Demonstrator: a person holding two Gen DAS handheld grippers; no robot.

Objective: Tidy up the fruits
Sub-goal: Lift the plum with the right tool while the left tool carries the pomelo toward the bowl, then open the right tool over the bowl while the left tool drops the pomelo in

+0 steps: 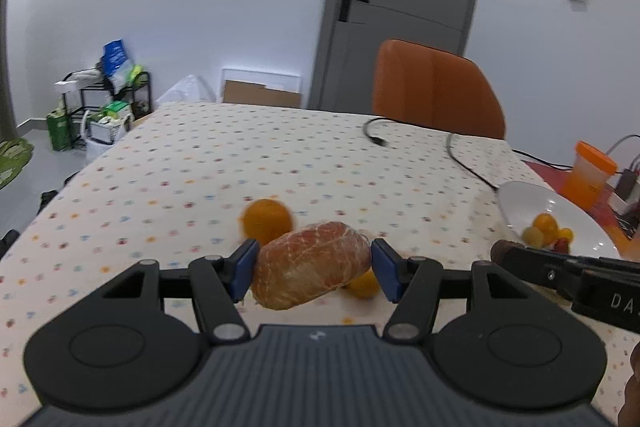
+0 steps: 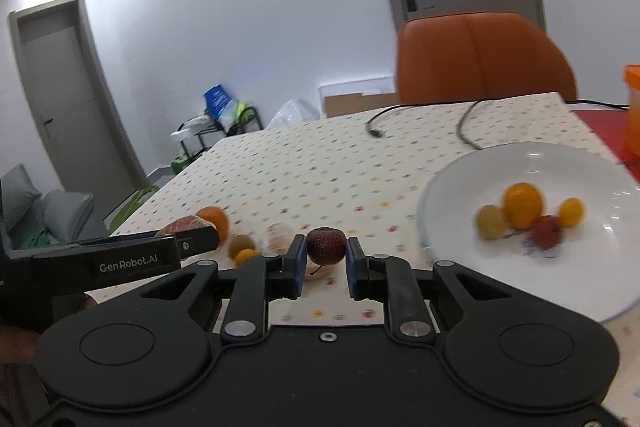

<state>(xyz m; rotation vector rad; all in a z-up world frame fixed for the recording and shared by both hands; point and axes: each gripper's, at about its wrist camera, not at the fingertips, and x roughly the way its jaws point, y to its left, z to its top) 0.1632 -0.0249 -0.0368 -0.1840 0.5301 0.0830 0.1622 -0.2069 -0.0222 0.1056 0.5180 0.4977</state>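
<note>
While your left gripper (image 1: 314,269) clamps the peeled citrus (image 1: 312,265) at lower centre, your right gripper (image 2: 322,259) pinches a small red fruit (image 2: 326,245) left of the plate (image 2: 472,167). Squeeze harder and the citrus may burst; the round fruit could slip out.

- From my left wrist view, the small yellow round fruit (image 1: 363,285) sits mostly hidden behind the big peeled pinkish citrus (image 1: 313,269).
- The fruits on the white round plate (image 2: 500,267) smear with motion blur; I can't identify them.
- The orange-lidded plastic jar (image 2: 633,107) is cut off by the right wrist view's edge.
</note>
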